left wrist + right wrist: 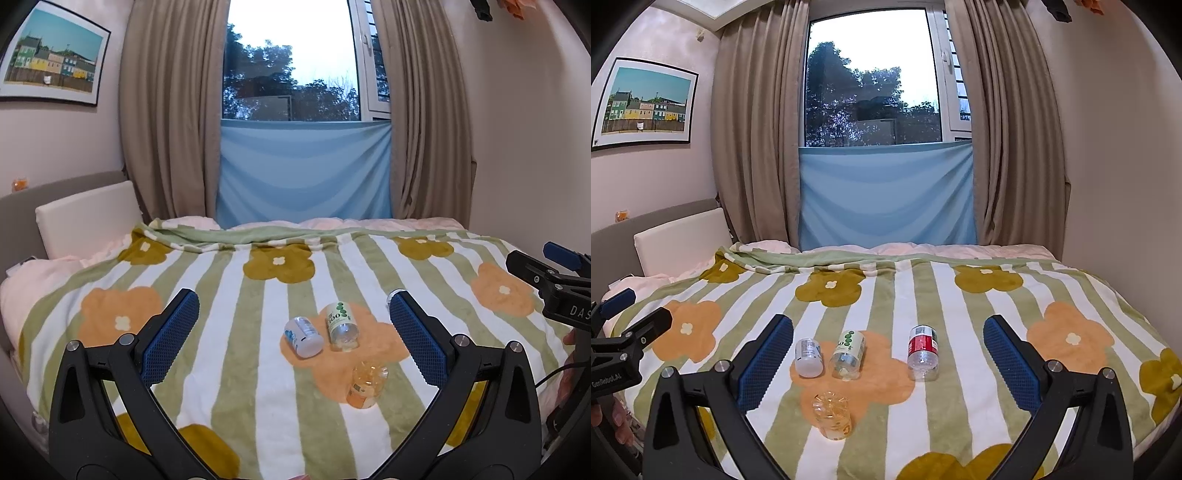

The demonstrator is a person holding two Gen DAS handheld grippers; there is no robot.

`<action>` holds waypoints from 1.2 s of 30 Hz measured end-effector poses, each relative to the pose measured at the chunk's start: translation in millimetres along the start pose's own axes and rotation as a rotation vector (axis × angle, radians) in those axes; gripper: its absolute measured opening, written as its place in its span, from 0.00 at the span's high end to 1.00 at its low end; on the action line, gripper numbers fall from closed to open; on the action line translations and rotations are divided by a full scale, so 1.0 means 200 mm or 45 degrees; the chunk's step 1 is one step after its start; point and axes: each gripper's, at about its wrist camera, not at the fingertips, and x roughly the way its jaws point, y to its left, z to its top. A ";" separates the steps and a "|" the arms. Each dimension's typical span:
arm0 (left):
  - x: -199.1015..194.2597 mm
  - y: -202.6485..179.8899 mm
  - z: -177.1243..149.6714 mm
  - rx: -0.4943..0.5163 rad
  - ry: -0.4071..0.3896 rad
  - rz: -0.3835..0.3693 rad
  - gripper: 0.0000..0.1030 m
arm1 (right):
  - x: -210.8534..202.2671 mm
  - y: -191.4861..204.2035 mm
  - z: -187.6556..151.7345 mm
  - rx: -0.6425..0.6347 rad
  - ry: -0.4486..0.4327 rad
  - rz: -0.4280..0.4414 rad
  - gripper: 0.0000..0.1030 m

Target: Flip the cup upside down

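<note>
Several small cut-bottle cups stand upside down on the flowered blanket (258,398). A white one (303,336), a green-labelled one (342,328) and an orange one (366,384) show in the left wrist view. The right wrist view shows the white cup (808,357), the green cup (848,354), a red-labelled cup (922,352) and the orange cup (832,414), nearest to me. My left gripper (294,314) is open and empty above the cups. My right gripper (888,341) is open and empty, also held over them.
The bed fills the lower half of both views. A white cushion (88,218) leans on the headboard at left. Curtains and a window with a blue cloth (304,173) stand behind. The right gripper's body (554,280) shows at the left view's right edge.
</note>
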 end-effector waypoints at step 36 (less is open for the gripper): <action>-0.04 -0.03 0.00 0.010 -0.032 -0.045 0.00 | 0.00 0.00 -0.01 0.007 -0.020 -0.022 0.00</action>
